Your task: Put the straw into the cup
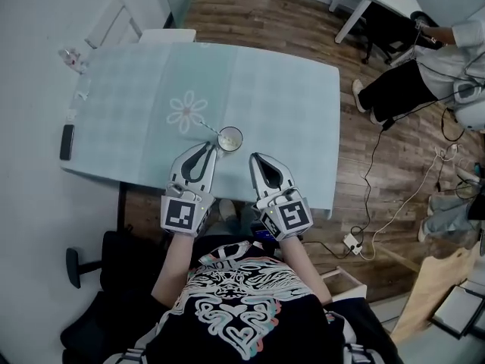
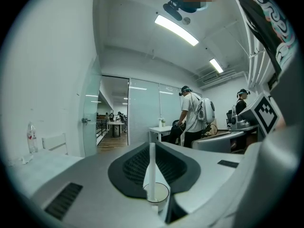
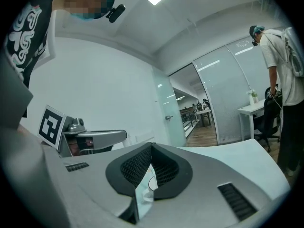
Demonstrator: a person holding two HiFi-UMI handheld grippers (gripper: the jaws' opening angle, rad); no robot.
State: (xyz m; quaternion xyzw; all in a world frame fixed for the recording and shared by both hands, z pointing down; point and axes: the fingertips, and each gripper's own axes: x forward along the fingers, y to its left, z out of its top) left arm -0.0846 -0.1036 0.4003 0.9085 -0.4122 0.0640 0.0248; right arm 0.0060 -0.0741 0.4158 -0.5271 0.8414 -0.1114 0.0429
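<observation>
Bright, even light pours from the ceiling strips [image 2: 176,30], the table [image 1: 288,97] glows pale with barely a shadow, and both gripper views bend, black-cornered, the left gripper [image 2: 151,145] soft up close.

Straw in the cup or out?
In. Head view: the straw has its lower end inside the cup and leans out over the rim.

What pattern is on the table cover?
The table cover has pale green checks and one white daisy; the head view shows it best.

One cup [image 1: 230,138], one straw [image 1: 208,127], and seemingly one bottle [image 1: 72,56].
</observation>
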